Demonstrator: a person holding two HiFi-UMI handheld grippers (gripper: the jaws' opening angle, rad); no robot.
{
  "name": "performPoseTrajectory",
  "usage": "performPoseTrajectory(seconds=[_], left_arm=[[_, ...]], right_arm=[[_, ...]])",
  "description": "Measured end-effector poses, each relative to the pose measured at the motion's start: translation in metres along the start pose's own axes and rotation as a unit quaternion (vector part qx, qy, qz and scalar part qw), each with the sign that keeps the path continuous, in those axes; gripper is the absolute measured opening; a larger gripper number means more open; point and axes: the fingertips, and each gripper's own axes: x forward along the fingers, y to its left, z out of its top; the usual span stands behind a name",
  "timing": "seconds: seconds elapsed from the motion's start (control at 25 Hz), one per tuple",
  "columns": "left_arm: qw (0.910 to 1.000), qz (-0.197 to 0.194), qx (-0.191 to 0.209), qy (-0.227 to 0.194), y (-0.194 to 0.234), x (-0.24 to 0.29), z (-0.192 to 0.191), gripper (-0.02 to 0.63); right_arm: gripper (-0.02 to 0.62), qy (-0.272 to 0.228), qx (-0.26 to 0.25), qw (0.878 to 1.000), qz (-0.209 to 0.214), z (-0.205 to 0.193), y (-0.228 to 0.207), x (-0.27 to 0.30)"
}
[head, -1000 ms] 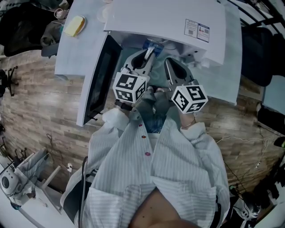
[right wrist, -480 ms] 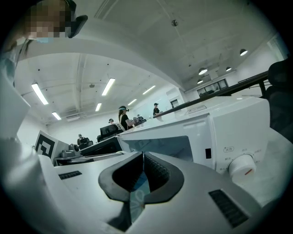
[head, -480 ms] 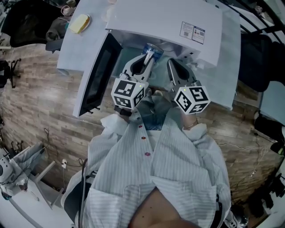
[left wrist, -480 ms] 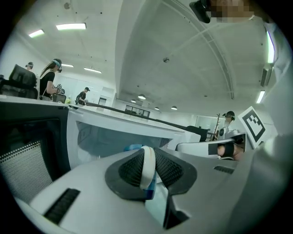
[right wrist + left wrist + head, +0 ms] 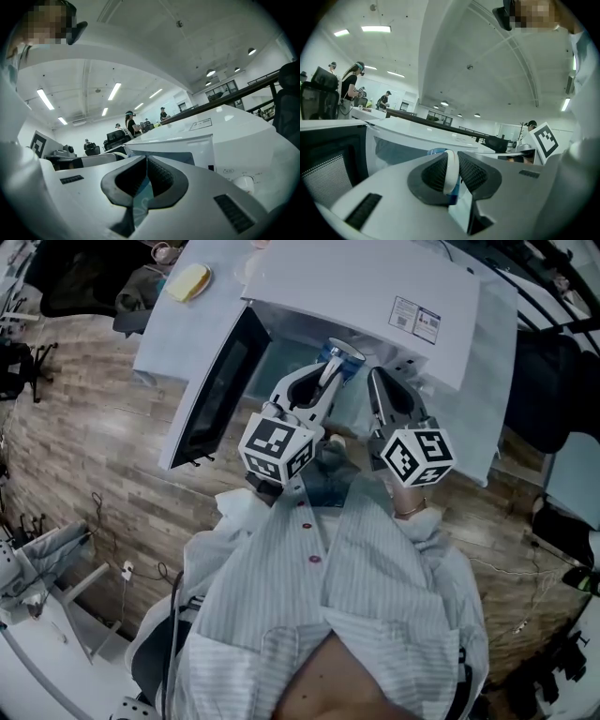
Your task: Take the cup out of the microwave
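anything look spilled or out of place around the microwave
Nothing stands out. The left gripper has its jaws closed on the cup at the opening of the microwave, whose door stands open. No spill or damage shows.

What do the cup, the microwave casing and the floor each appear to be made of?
The cup: probably glazed ceramic or hard plastic; blue body, glossy white rim. The microwave: smooth white casing, painted metal or plastic, with a soft sheen. The floor: matt wood-look planks, laid in staggered short boards.
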Motion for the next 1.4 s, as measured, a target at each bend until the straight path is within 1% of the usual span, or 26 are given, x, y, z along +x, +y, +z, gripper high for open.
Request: performPoseTrajectory(seconds=[0.2, 0.36, 0.8, 1.08, 1.4], left_arm=[[0.9998, -0.010, 0.001, -0.019, -0.010, -0.004, 0.021, 0.071], [0.9995, -0.015, 0.005, -0.028, -0.014, -0.007, 0.032, 0.071], [0.9991, -0.017, 0.003, -0.039, -0.020, -0.004, 0.038, 0.071], [0.9989, -0.017, 0.003, -0.044, -0.019, -0.001, 0.043, 0.071], [0.9989, -0.015, 0.002, -0.045, -0.016, 0.001, 0.046, 0.071]], right_arm=[[0.035, -0.014, -0.002, 1.000, 0.020, 0.017, 0.008, -0.001], [0.035, -0.021, -0.012, 0.999, 0.026, 0.027, 0.009, -0.002], [0.035, -0.031, -0.027, 0.999, 0.032, 0.041, 0.003, -0.003], [0.035, -0.025, -0.038, 0.998, 0.041, 0.044, 0.004, 0.000], [0.035, -0.019, -0.037, 0.998, 0.047, 0.045, 0.004, 0.007]])
